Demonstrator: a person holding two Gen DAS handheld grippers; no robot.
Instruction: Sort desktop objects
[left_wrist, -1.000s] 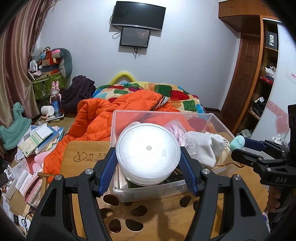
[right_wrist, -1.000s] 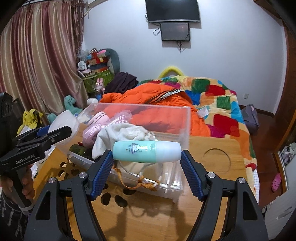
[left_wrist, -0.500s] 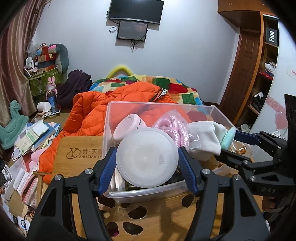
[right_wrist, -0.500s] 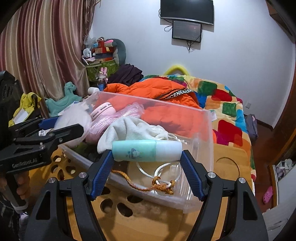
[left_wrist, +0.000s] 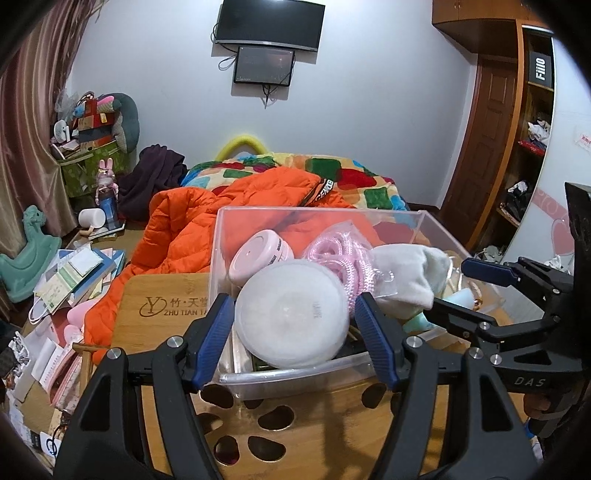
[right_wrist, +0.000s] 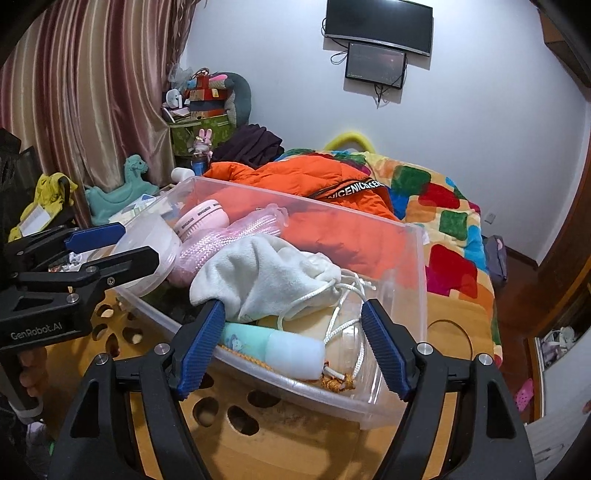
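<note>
A clear plastic bin (left_wrist: 317, 210) (right_wrist: 421, 258) stands on the wooden table (left_wrist: 166, 295). My left gripper (left_wrist: 292, 301) has its jaws opening around a round white container (left_wrist: 291, 314), which leans on the bin's near left corner; a thin gap shows at the right pad. My right gripper (right_wrist: 292, 307) is open over the bin's right end. A mint green bottle (right_wrist: 269, 345) lies on the bin floor below it, touching the left finger and well clear of the right one. A white drawstring pouch (right_wrist: 266, 269), a pink jar (left_wrist: 258, 254) and pink cord (left_wrist: 340, 247) fill the middle.
Behind the bin, an orange jacket (left_wrist: 229, 210) lies on a bed with a patchwork quilt (right_wrist: 443, 206). Books and papers (left_wrist: 74, 269) litter the floor at left. The table (right_wrist: 454, 332) has cut-out holes in front and a round recess at right.
Both grippers sank toward the bin. The green bottle left the right gripper's grip and now lies on the bin floor. The white container settled lower on the bin's corner.
</note>
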